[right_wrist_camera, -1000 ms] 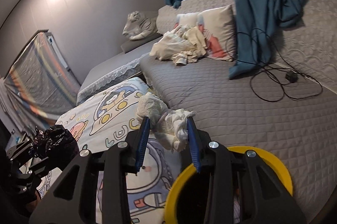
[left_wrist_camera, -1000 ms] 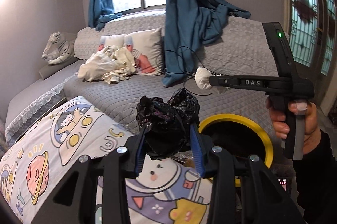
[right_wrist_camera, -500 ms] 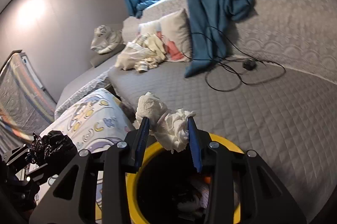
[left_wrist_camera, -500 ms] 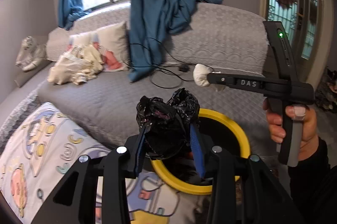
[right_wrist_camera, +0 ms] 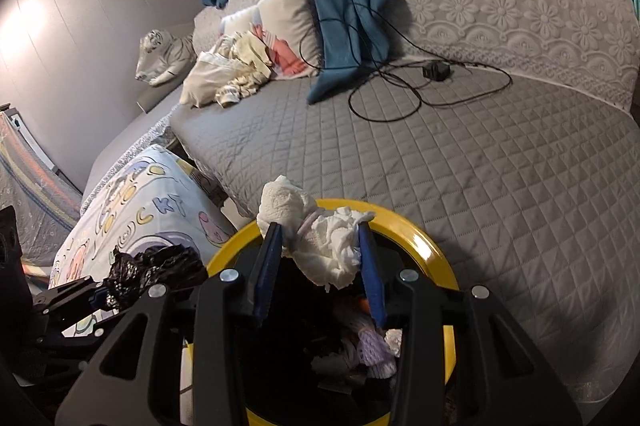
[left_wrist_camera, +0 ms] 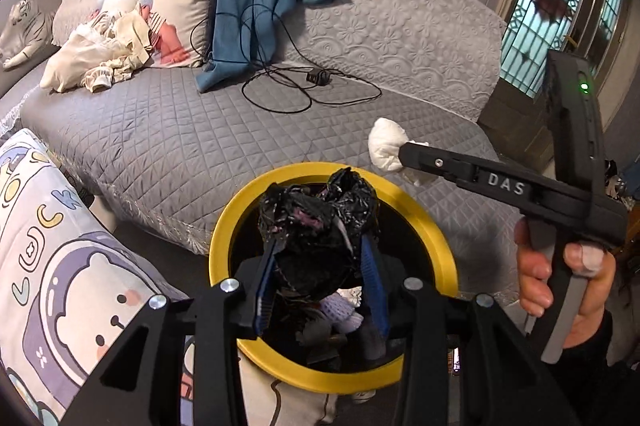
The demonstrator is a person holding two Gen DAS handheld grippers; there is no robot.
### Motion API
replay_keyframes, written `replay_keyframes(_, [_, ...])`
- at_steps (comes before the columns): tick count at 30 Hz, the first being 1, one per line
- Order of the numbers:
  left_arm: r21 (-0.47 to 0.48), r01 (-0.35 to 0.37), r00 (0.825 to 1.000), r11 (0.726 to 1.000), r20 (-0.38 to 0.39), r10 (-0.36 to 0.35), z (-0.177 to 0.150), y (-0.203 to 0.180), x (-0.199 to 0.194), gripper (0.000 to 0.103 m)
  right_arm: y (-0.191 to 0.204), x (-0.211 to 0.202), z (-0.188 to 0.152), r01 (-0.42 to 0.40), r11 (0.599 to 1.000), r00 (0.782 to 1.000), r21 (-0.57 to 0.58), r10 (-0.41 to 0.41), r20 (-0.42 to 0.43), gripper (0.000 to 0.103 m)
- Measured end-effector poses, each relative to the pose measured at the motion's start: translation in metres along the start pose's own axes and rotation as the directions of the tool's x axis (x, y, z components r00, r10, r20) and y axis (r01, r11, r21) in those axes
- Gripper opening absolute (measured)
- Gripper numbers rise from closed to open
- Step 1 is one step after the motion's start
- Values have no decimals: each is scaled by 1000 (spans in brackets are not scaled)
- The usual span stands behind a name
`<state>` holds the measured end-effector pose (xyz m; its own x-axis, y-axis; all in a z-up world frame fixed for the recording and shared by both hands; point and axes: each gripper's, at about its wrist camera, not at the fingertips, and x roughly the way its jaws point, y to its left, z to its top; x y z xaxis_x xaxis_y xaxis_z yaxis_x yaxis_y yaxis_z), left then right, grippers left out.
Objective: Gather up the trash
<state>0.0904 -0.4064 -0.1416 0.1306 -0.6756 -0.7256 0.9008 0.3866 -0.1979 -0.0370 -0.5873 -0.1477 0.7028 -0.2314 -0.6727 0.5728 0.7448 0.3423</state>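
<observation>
While poised over the round yellow-rimmed trash bin (left_wrist_camera: pixel 434 226): left gripper (left_wrist_camera: pixel 320 258) clamped narrowly on crumpled black plastic bag (left_wrist_camera: pixel 316 218); right gripper (right_wrist_camera: pixel 318 258), jaws just easing apart, pinching wadded white tissue (right_wrist_camera: pixel 320 238) above the rim. Grey quilted sofa (right_wrist_camera: pixel 460 165) edge just beyond.

My own fingers and the black crumpled bag (left_wrist_camera: pixel 316 226) between them cover the near part of the yellow-rimmed bin (left_wrist_camera: pixel 432 226), so I cannot make out most of the jumble inside it. In my right-hand view the white tissue wad (right_wrist_camera: pixel 320 242) hides the bin's far rim, and my left gripper (right_wrist_camera: pixel 100 296) is half lost in the dark corner. The sleeve behind my right hand (left_wrist_camera: pixel 560 278) runs off the frame's edge
</observation>
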Motion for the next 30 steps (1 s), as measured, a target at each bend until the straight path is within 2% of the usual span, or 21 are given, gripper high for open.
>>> replay_keyframes(5, [-33, 37, 999, 999, -10, -37, -3, 9, 4, 45, -7, 3, -2, 27, 999, 1000, 34, -26, -15, 44])
replay_keyframes(7, [-50, 48, 999, 998, -5, -49, -3, 15, 0, 55, -9, 1, -1, 34, 999, 999, 41, -34, -8, 48])
replay_keyframes(10, [-84, 58, 998, 995, 10, -57, 0, 23, -6, 59, -9, -4, 1, 43, 998, 999, 40, -43, 2, 51])
replay_keyframes(12, [-91, 46, 999, 995, 25, -44, 1, 25, -11, 61, -8, -8, 3, 46, 998, 999, 46, -46, 6, 54])
replay_keyframes(18, [-121, 24, 997, 992, 77, -14, 0, 42, -40, 61, 4, -23, 10, 61, 998, 997, 28, -62, 40, 54])
replay_keyframes(22, [-157, -11, 991, 988, 127, 32, -2, 63, -70, 61, 28, -34, 18, 67, 998, 995, -22, -65, 80, 54])
replay_keyframes(26, [-206, -65, 975, 977, 195, 106, -9, 91, -114, 61, 67, -41, 27, 42, 995, 992, -93, -30, 127, 54])
replay_keyframes(30, [-262, -149, 935, 953, 278, 222, -25, 120, -173, 61, 128, -44, 30, -31, 978, 986, -205, 63, 152, 54])
